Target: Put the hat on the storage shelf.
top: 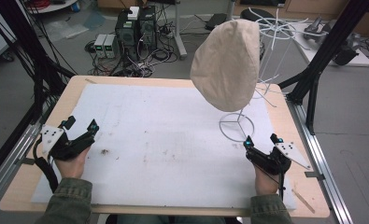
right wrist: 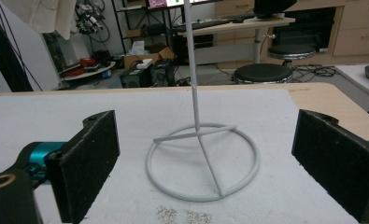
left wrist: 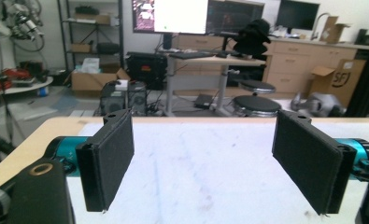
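Note:
A beige cloth cap (top: 227, 63) hangs on top of a white wire stand (top: 237, 126) at the right of the white mat. The stand's ring base (right wrist: 202, 161) and upright rod lie just ahead of my right gripper (top: 261, 140), which is open with nothing between its jaws. At the mat's left edge my left gripper (top: 81, 125) rests open too, its black pads (left wrist: 108, 158) wide apart over bare mat. A corner of the cap (right wrist: 44, 16) shows at the top left of the right gripper view.
The white mat (top: 163, 140) covers most of the wooden table (top: 74, 86). A second white wire rack (top: 278, 28) stands behind the cap. Black frame posts (top: 322, 56) flank the table; computers and cables (top: 135, 32) sit on the floor beyond.

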Demonstrator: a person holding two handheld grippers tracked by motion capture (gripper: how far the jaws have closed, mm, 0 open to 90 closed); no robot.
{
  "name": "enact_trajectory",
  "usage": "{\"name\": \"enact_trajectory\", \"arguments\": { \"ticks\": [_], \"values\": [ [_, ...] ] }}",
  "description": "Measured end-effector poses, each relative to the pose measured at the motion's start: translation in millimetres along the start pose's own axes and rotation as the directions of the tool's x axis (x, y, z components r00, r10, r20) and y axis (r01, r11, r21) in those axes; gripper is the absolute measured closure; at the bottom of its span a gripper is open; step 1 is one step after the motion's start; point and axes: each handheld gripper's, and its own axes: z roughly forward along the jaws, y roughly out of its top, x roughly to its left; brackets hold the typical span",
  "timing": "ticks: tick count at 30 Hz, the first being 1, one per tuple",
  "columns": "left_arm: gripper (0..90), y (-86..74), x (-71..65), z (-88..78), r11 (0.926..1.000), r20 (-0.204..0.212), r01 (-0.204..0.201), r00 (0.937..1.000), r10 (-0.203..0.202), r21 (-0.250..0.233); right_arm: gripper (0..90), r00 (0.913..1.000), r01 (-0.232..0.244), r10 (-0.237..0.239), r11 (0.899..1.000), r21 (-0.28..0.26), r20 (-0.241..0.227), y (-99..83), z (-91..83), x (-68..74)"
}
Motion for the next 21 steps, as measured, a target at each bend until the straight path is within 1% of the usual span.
{"name": "enact_trajectory", "arguments": {
  "ticks": [3, 5, 7, 11, 14, 17, 19, 20, 21],
  "values": [
    [21.6, -8.4, 2.7, -5.1, 0.9998, -0.029, -0.018, 0.9994, 0.018, 0.005, 6.6, 1.0, -0.001, 0.001, 1.0, -0.001, -0.001, -0.1, 0.0, 0.4],
    [21.6, -12.6, 4.6, -7.1, 0.9995, -0.038, -0.028, 0.9989, 0.028, 0.011, 6.6, 1.0, 0.0, 0.0, 1.0, -0.001, -0.003, -0.1, -0.1, 0.5],
    [21.5, -15.8, 6.8, -9.8, 0.9992, -0.054, -0.039, 0.9978, 0.039, 0.004, 6.6, 1.0, 0.001, -0.001, 1.0, 0.0, -0.003, 0.0, -0.4, 0.5],
    [21.1, -20.1, 13.8, -16.2, 0.9998, -0.076, -0.019, 0.9969, 0.019, -0.002, 6.6, 1.0, 0.0, 0.0, 1.0, -0.001, 0.001, -0.1, -0.5, 0.6],
    [20.4, -24.3, 17.8, -21.4, 1.0, -0.083, 0.0, 0.9966, 0.0, 0.001, 6.6, 1.0, -0.001, 0.001, 1.0, 0.002, 0.0, -0.2, -0.5, 0.7],
    [19.8, -33.7, 21.3, -28.7, 0.9997, -0.089, 0.021, 0.9959, -0.019, 0.014, 6.6, 1.0, 0.003, -0.003, 1.0, 0.0, 0.001, 0.0, -1.5, 0.5],
    [19.7, -35.8, 22.3, -32.2, 0.9988, -0.083, 0.039, 0.9959, -0.037, 0.028, 6.6, 1.0, 0.001, -0.001, 1.0, 0.0, 0.001, -0.2, -1.9, 0.9],
    [19.6, -35.5, 21.7, -34.2, 0.9988, -0.08, 0.041, 0.9961, -0.039, 0.027, 6.6, 1.0, -0.001, 0.001, 1.0, 0.0, 0.0, -0.2, -2.0, 1.1],
    [19.6, -33.7, 20.1, -36.8, 0.9998, -0.081, 0.019, 0.9965, -0.018, 0.009, 6.7, 1.0, -0.004, 0.004, 1.0, 0.001, -0.002, -0.2, -2.0, 1.3]
  ]
}}
